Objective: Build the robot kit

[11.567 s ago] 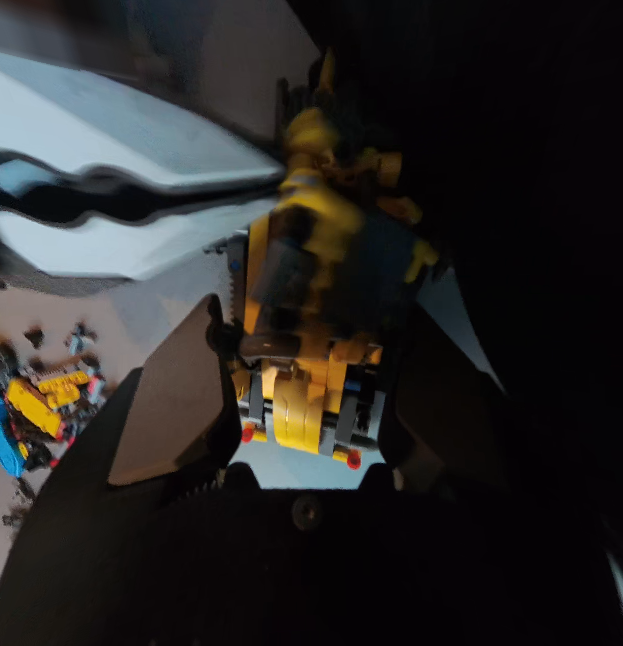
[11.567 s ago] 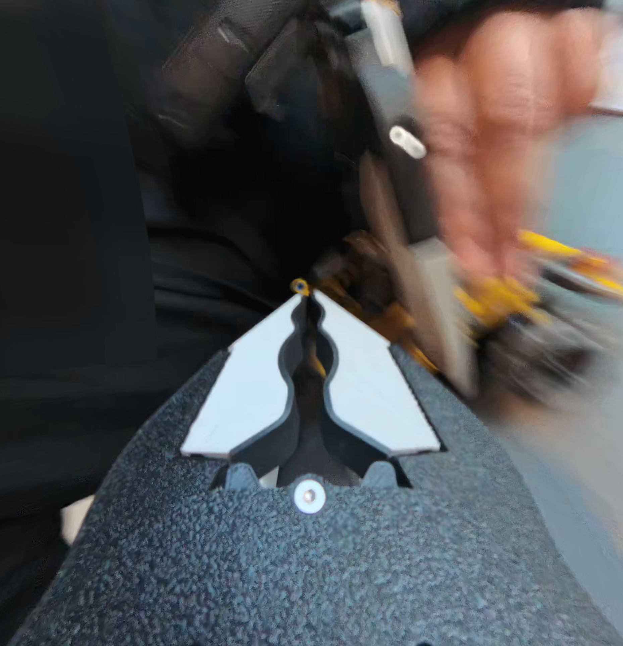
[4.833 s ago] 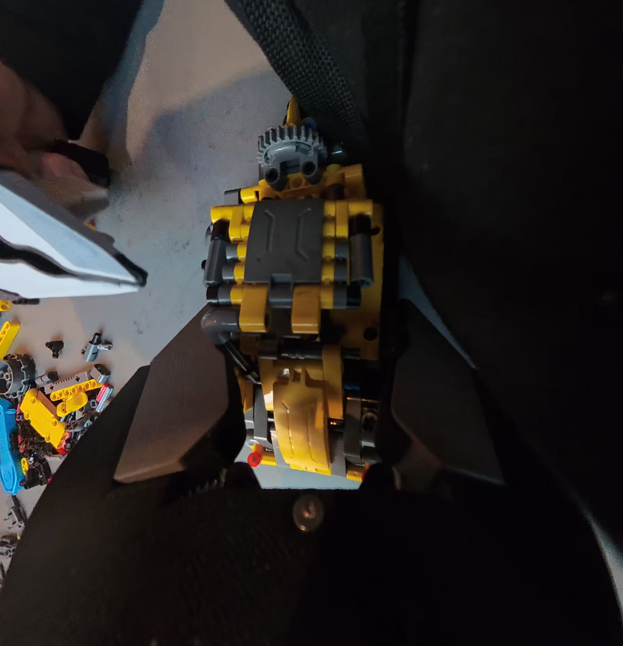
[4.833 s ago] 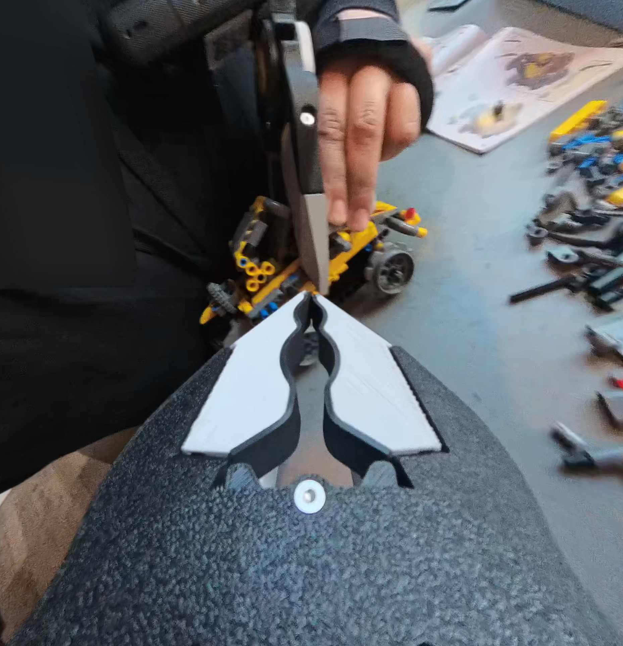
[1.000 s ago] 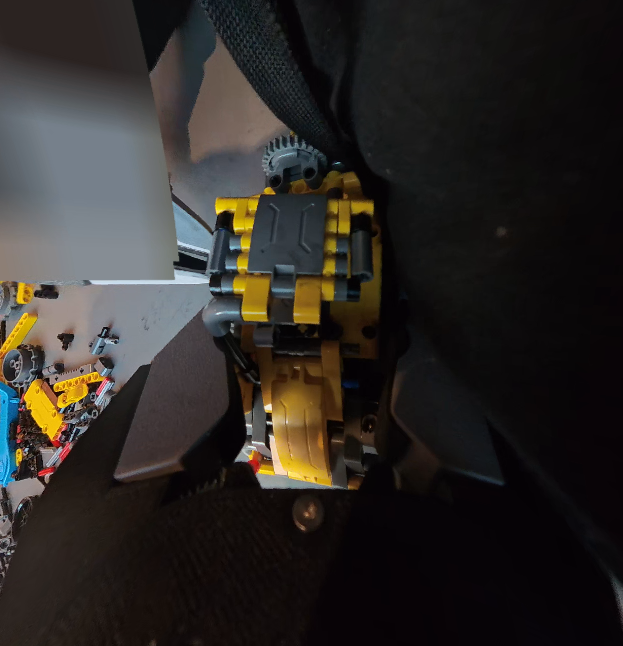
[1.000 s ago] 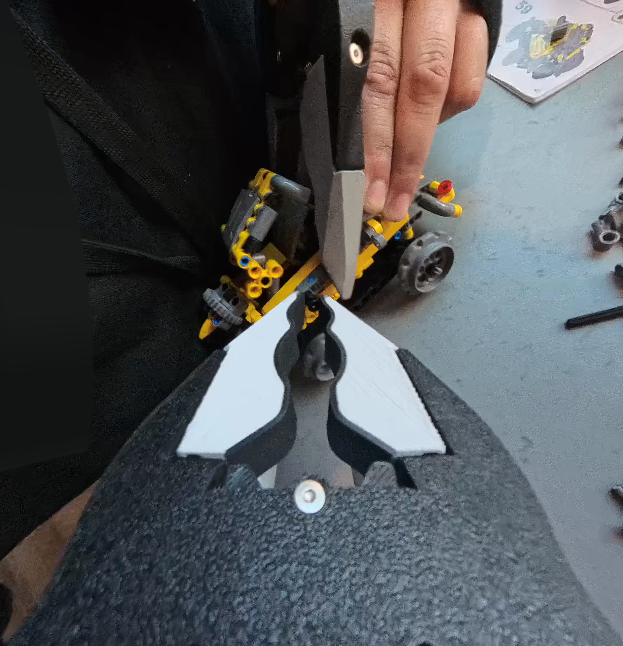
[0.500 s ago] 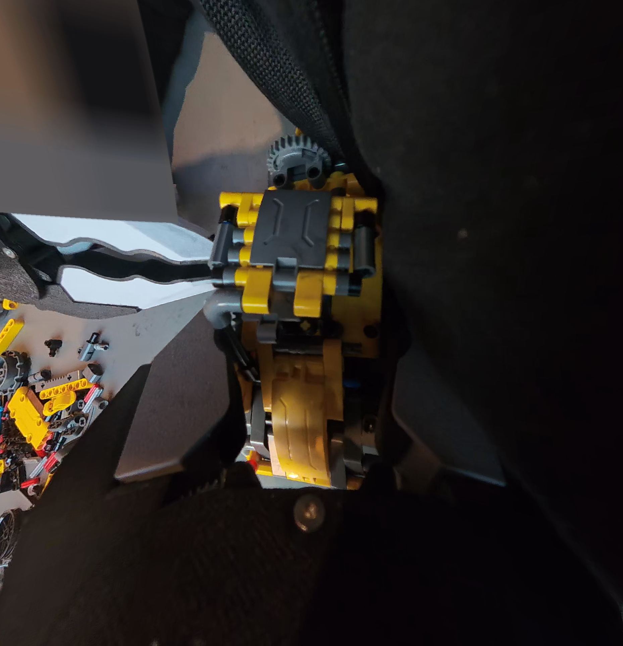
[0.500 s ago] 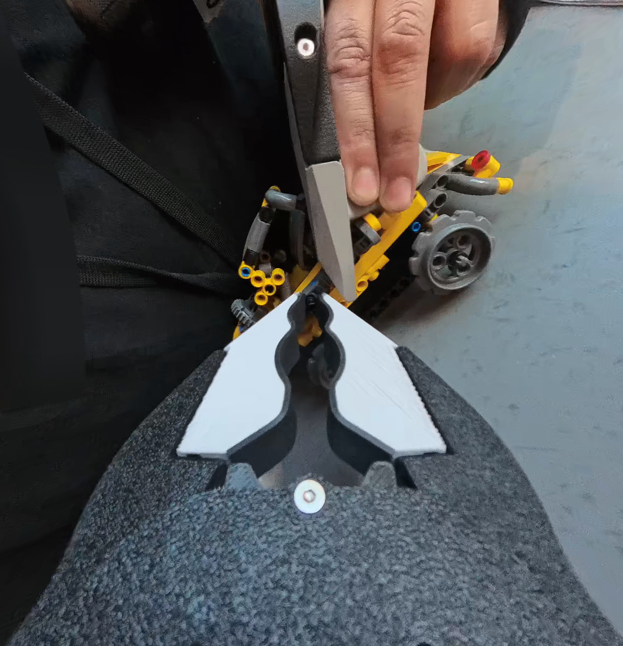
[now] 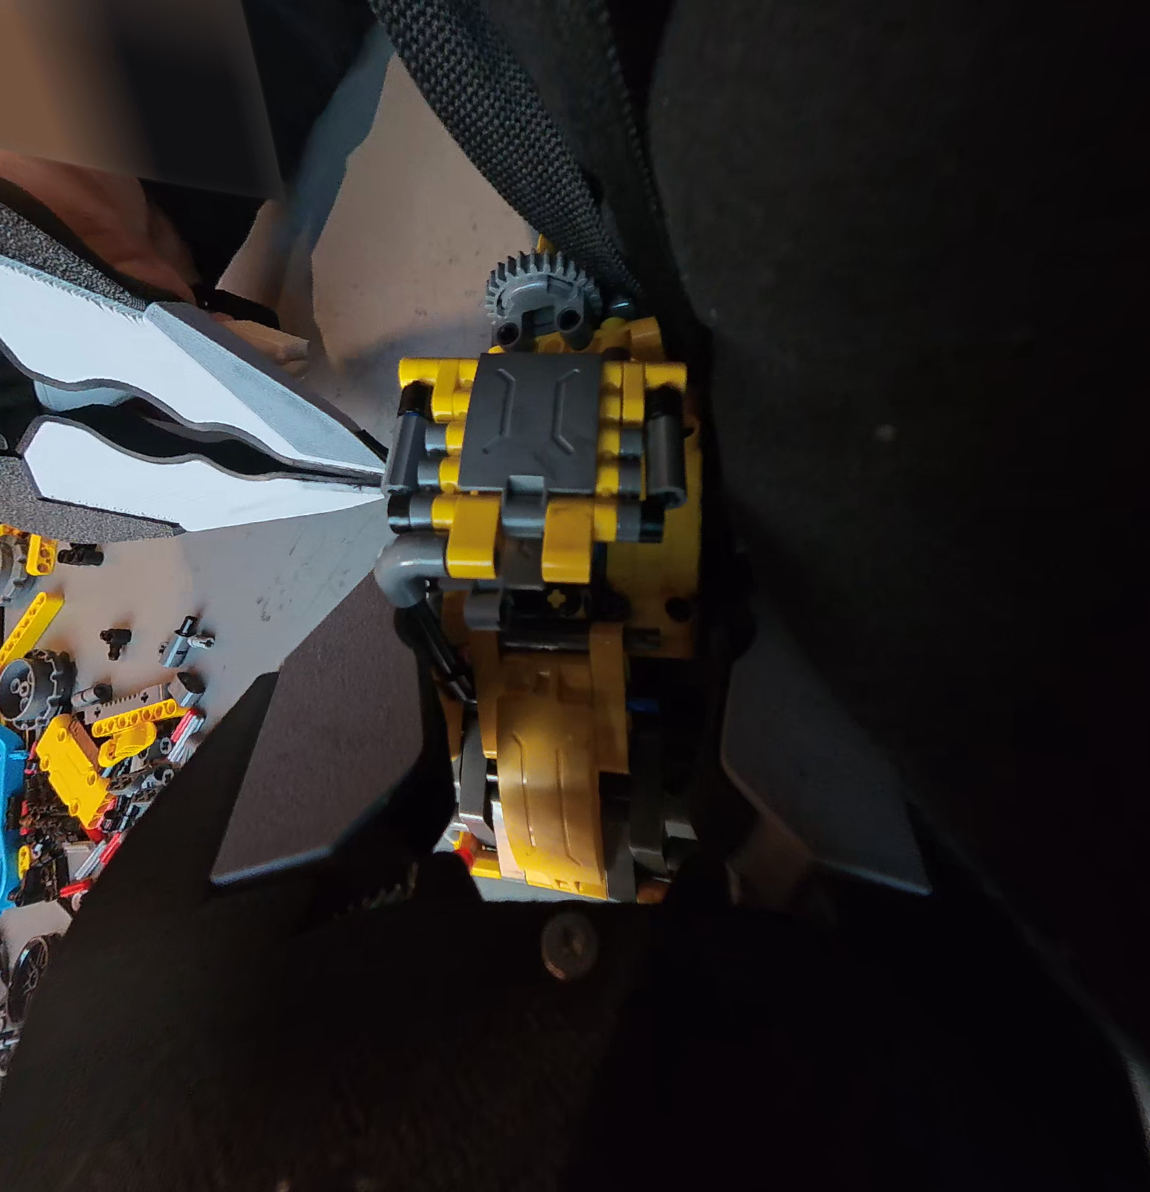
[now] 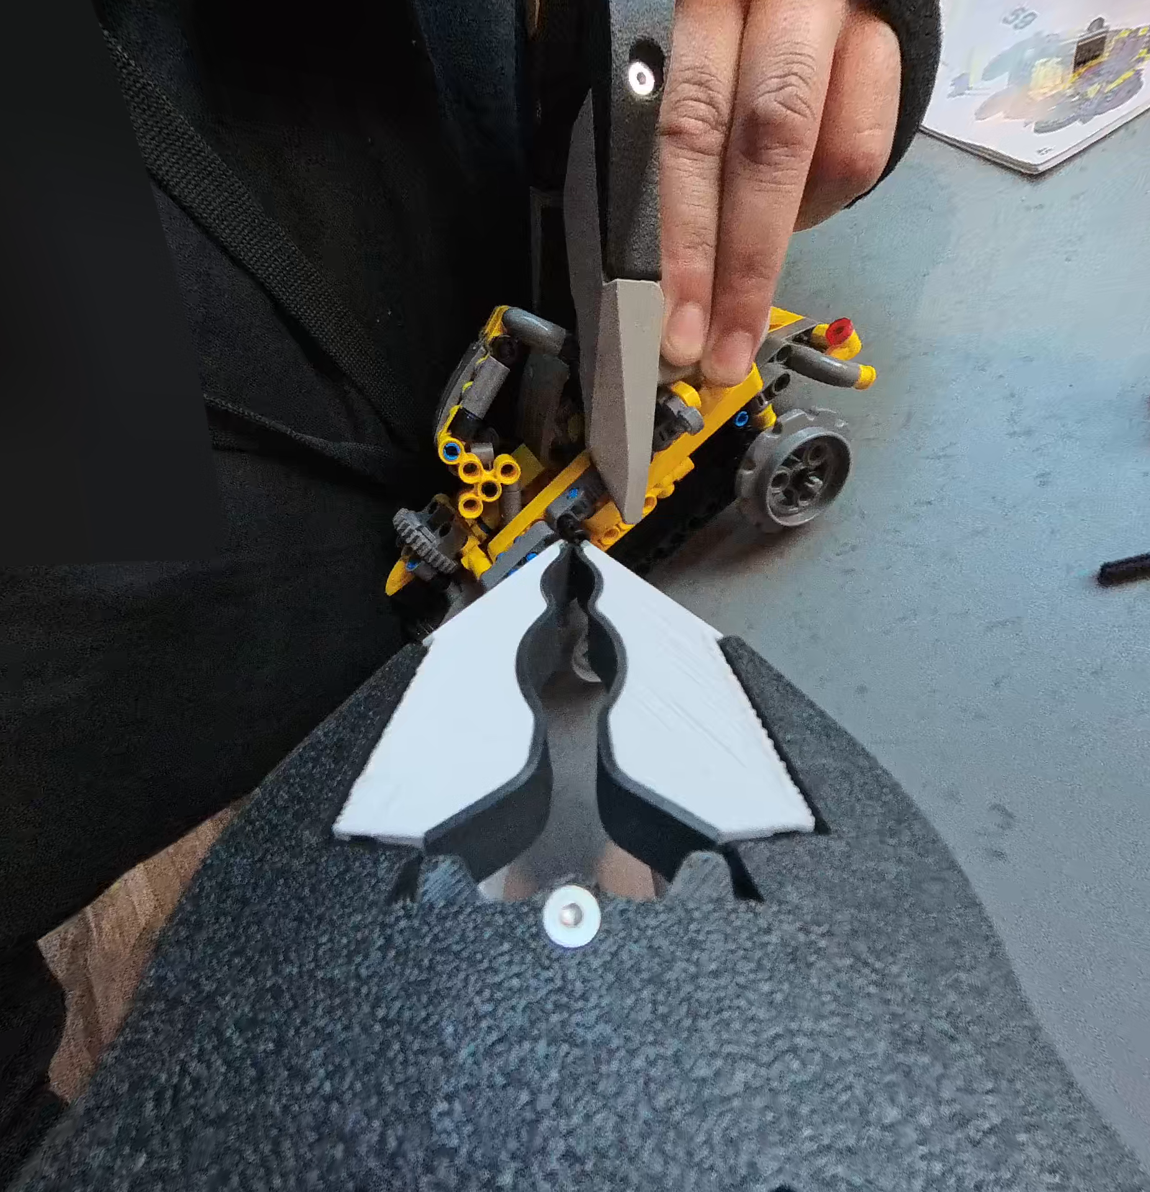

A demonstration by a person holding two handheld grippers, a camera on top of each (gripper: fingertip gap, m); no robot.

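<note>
From the left wrist view, the left gripper point(image 9: 572, 651) clasps a yellow and grey brick-built vehicle point(image 9: 546, 580) between its two dark fingers, one on each flank; the model's long axis runs straight away from the camera, its grey toothed gear point(image 9: 539, 303) at the far end against a person's black clothing point(image 9: 882, 387). The right gripper point(image 9: 372, 474) reaches in from the left, its white fingers drawn nearly together, their tips touching a dark pin on the model's side. Loose yellow, blue and grey bricks point(image 9: 56, 742) lie scattered on the grey table point(image 9: 269, 580) at lower left. From the right wrist view, the vehicle point(image 10: 624, 451) rests on the grey table point(image 10: 946, 645) beside the person's lap, tilted, its long axis slanting from the gear end at lower left up to a grey wheel point(image 10: 795, 477) at right. A hand point(image 10: 753, 161) presses two fingers onto the model alongside the left gripper's finger. The right gripper point(image 10: 571, 548) is pinched almost closed at the model's edge; whether it grips anything cannot be told. An instruction booklet point(image 10: 1043, 84) lies at upper right.
</note>
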